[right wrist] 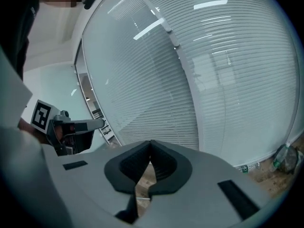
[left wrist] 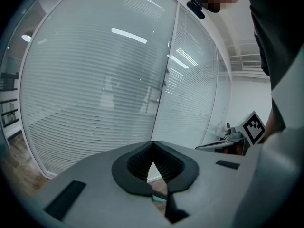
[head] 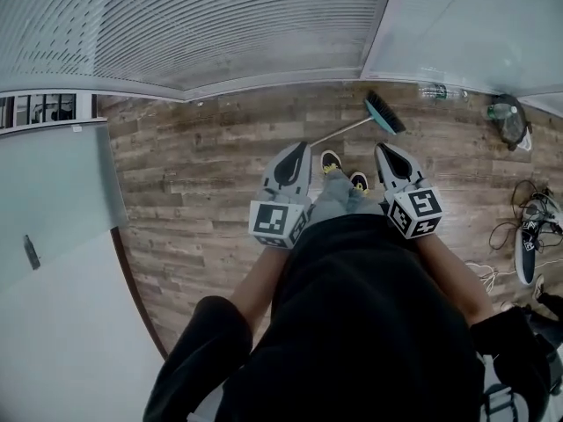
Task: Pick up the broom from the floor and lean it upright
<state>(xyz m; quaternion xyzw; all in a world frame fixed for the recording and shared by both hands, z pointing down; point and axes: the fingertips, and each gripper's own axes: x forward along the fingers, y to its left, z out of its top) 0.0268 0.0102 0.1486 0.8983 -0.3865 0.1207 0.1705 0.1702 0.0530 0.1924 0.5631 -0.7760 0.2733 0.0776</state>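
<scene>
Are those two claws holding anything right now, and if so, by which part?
Nothing. The left claw and the right claw are both shut and empty. The broom lies on the floor ahead of them, untouched.

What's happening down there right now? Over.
Left claw and right claw shut, empty. Broom flat on floor ahead, untouched. Bottle beyond its head, not blocking.
</scene>
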